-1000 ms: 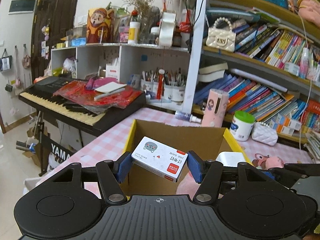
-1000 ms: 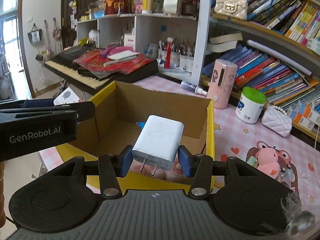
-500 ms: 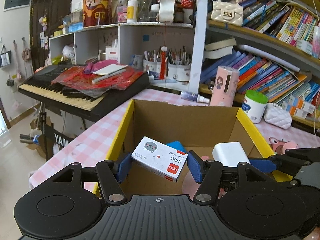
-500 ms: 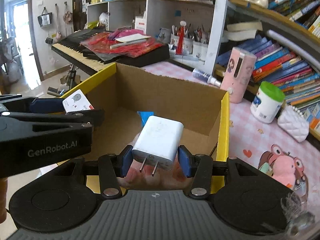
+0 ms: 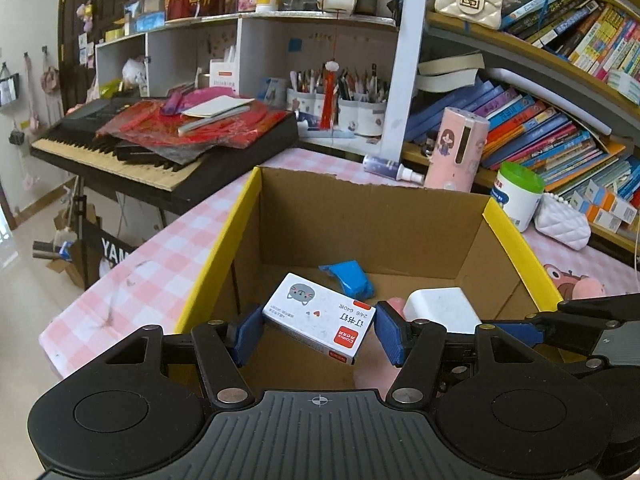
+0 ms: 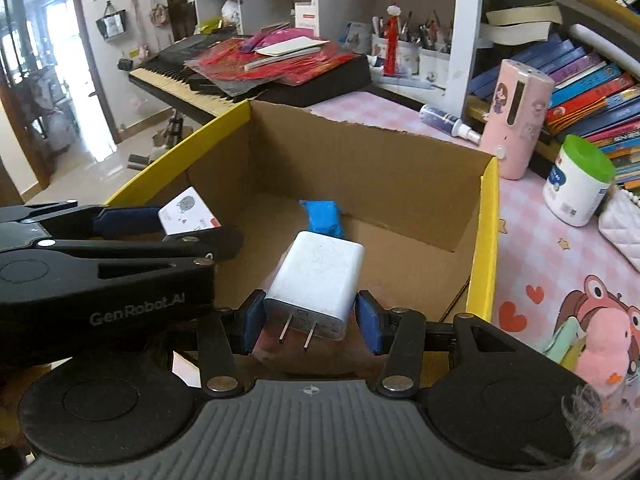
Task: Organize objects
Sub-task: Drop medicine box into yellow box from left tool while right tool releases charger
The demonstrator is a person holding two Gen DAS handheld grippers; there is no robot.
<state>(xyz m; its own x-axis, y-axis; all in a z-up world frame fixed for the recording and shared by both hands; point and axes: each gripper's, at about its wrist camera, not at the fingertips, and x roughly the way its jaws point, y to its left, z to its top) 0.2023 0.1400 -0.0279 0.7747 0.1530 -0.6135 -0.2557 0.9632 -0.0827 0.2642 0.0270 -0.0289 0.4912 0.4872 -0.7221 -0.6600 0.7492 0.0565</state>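
Left wrist view: left tool [image 5: 318, 330] clamps white cat-print staple box [image 5: 320, 320], right tool [image 6: 309, 322] clamps white plug charger [image 6: 316, 284]; both hang directly above open brown cardboard box w/ yellow rim [image 5: 368, 216], so drop's straight down.

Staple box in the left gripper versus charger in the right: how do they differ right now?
The staple box is flat, printed with a grey cat and a red label; the charger is a plain white, chunkier block with two metal prongs. The box sits tilted across the left gripper; the charger sits straight in the right gripper, prongs toward the camera. Both are clamped and held over the open cardboard box.
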